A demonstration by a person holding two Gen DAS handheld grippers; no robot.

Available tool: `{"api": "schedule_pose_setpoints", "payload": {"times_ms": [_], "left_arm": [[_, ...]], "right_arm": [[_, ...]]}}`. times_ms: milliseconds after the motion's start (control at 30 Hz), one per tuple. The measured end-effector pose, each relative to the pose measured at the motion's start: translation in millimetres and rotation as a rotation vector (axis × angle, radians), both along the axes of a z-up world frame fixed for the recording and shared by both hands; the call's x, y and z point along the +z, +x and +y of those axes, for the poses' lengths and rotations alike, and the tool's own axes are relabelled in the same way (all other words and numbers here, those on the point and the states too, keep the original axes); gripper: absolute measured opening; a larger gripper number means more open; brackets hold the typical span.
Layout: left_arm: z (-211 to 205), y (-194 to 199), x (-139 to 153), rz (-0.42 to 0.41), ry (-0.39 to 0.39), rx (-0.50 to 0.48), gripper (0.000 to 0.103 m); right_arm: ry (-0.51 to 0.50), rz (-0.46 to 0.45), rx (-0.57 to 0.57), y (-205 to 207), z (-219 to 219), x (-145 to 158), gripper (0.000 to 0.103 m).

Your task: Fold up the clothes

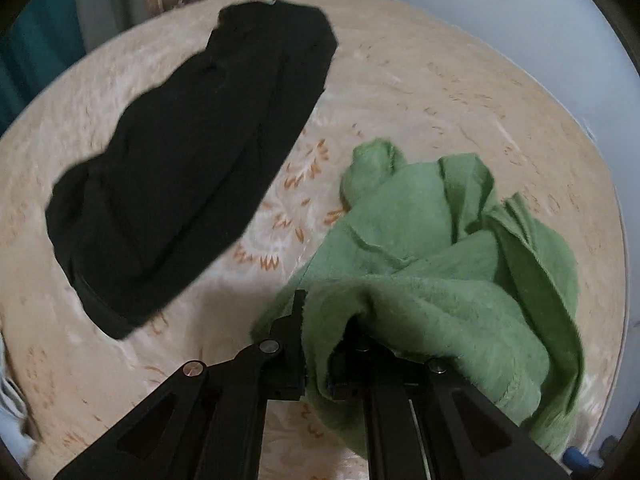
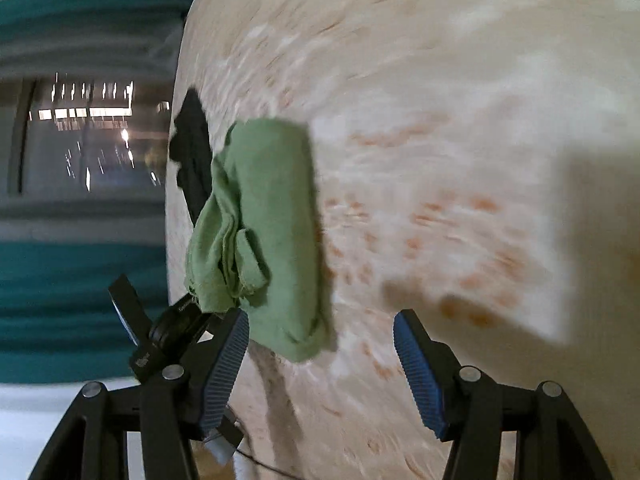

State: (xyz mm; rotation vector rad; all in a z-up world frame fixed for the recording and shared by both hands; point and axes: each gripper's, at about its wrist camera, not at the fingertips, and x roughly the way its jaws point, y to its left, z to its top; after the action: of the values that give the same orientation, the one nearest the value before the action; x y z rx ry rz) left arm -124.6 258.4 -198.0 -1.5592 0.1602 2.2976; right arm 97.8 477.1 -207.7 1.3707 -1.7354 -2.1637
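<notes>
A crumpled green cloth (image 1: 432,248) lies bunched on the beige patterned bed cover (image 1: 420,80). My left gripper (image 1: 322,344) is shut on one of its edges, and the fabric drapes over the right finger. A black garment (image 1: 192,160) lies spread out flat to the left of it. In the right wrist view the green cloth (image 2: 272,224) hangs folded from the left gripper (image 2: 200,308), with the black garment (image 2: 192,160) behind it. My right gripper (image 2: 322,364) stands open. Its blue pads (image 2: 418,376) touch nothing, and the cloth's lower end hangs just ahead of the gap.
The bed cover (image 2: 440,160) fills most of both views. A dark window with lights (image 2: 88,136) and teal curtains (image 2: 80,292) lie beyond the bed's edge. A pale wall (image 1: 500,20) borders the bed's far right side. White fabric (image 1: 10,408) shows at the left edge.
</notes>
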Motion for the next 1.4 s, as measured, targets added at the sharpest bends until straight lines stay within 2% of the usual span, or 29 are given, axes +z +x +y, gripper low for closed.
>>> {"api": "schedule_pose_setpoints", "payload": {"times_ms": [233,300,367,400,500,567,633,733,833,900,967,1033,1100,1200,1300,1367,1400], "left_arm": [[-19,-15,-3,-0.104,0.119,0.129,0.007],[-25,-18,-2,-0.127,0.144,0.165,0.007],[-28,-18,-1,-0.140,0.153,0.181,0.007],[-29,-18,0,-0.146,0.157,0.189,0.007],[-23,-8,4,-0.152,0.160,0.151,0.007],[-10,11,6,-0.172,0.167,0.071,0.007],[6,31,4,-0.215,0.185,-0.004,0.007],[43,73,-2,-0.290,0.192,-0.144,0.007],[81,122,-8,-0.365,0.201,-0.279,0.007],[99,146,-9,-0.376,0.181,-0.334,0.007],[112,164,-8,-0.369,0.162,-0.375,0.007],[115,169,-2,-0.341,0.153,-0.389,0.007],[108,157,-4,-0.351,0.162,-0.364,0.007],[98,134,-8,-0.373,0.171,-0.314,0.008],[85,115,-8,-0.391,0.184,-0.265,0.026],[77,106,-2,-0.360,0.184,-0.250,0.048],[73,102,1,-0.340,0.179,-0.243,0.052]], "right_arm": [[0.121,-0.049,0.129,-71,-48,-16,0.060],[0.170,-0.080,0.144,-83,-58,-21,0.053],[0.167,-0.093,0.137,-88,-63,-26,0.026],[0.137,-0.079,0.120,-87,-63,-27,0.007],[0.084,-0.014,0.023,-69,-52,-22,0.006],[0.038,0.011,-0.076,-43,-34,-15,0.006],[0.041,0.018,-0.166,-14,-10,-8,0.006],[0.090,-0.031,-0.271,34,29,1,0.006],[0.130,-0.121,-0.385,88,65,3,0.006],[0.129,-0.192,-0.448,121,84,-3,0.006],[0.140,-0.240,-0.449,135,91,-6,0.008],[0.149,-0.261,-0.431,140,92,-3,0.022],[0.172,-0.237,-0.423,135,87,8,0.035],[0.203,-0.188,-0.387,126,77,20,0.037],[0.233,-0.190,-0.337,110,72,20,0.038],[0.238,-0.193,-0.306,102,72,15,0.039],[0.236,-0.194,-0.293,98,72,12,0.039]]}}
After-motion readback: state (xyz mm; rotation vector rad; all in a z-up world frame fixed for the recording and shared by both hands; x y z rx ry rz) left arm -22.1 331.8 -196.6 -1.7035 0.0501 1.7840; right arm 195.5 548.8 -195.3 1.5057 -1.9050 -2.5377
